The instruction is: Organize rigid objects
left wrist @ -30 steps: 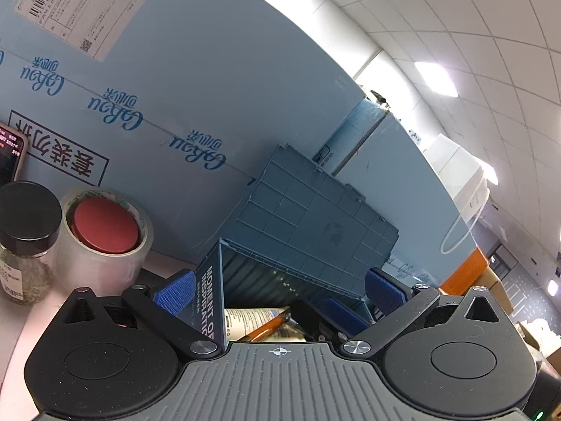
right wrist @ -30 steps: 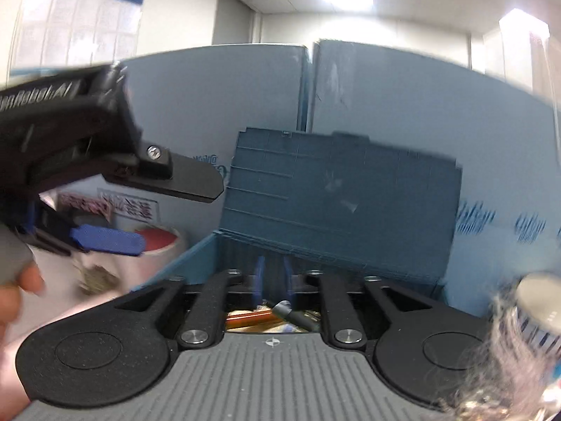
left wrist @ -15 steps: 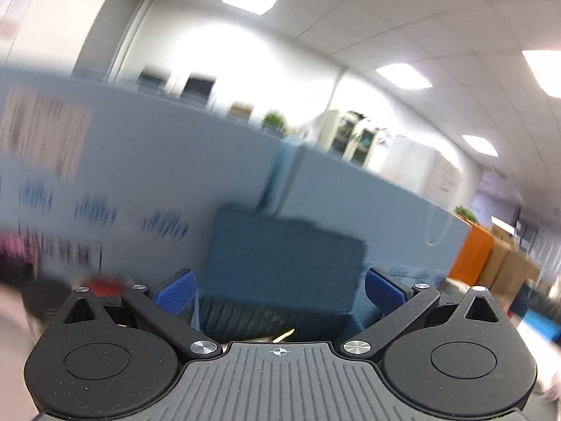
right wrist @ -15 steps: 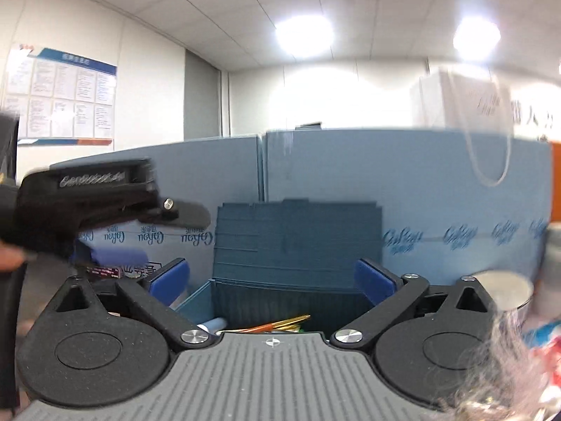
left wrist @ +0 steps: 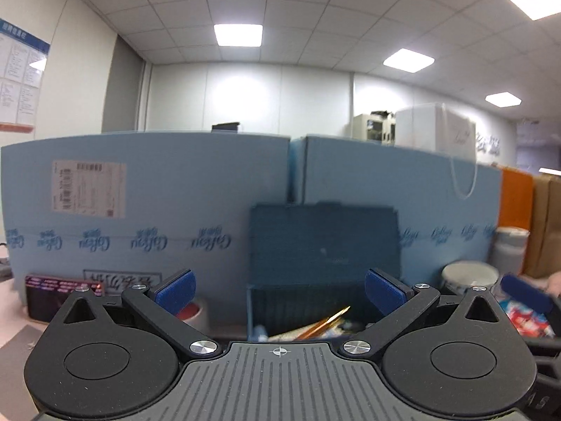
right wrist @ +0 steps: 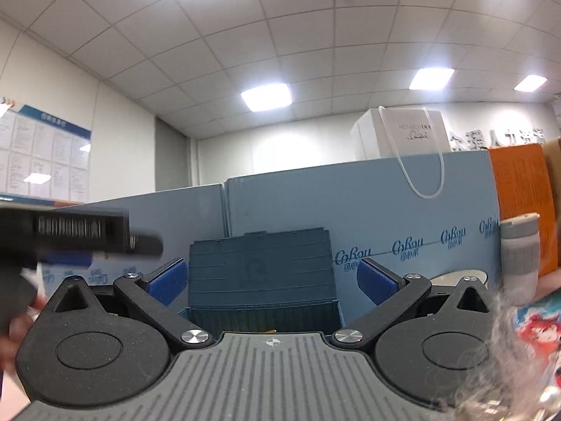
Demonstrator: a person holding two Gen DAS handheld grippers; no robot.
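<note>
1. Blue panels (left wrist: pixel 175 210): upright boards walling off the far edge of the worktop. The bin stands against them, probably so that it cannot slide back when things are dropped in.

2. Bin (left wrist: pixel 322 301): dark blue box, the landmark for this list. Its lid (right wrist: pixel 259 270) stands raised behind it, resting on the panels, which leaves the mouth free for filling. Task things are already inside: an orange pencil (left wrist: pixel 329 322) pokes above the front rim, with blurred items beside it that I cannot name.

3. White bag (right wrist: pixel 399 137): above and behind the bin, to its right, on top of the panels with its cord hanging down the front; plainly stored, not part of the sorting.

4. Grey tumbler (right wrist: pixel 519 256): upright, well right of the bin, seemingly awaiting its turn.

5. White tub (left wrist: pixel 470 277): right of the bin, nearer than the tumbler.

6. Tape roll (left wrist: pixel 189 310): just left of the bin, mostly hidden by a finger.

7. Black card (left wrist: pixel 59 291): well left of the bin, leaning on the panels.

8. Left gripper (left wrist: pixel 279 289): facing the bin from the front, jaws wide, nothing between the pads. Judged free for the next pick.

9. Right gripper (right wrist: pixel 270 280): likewise facing the bin, jaws at full spread and empty.
</note>
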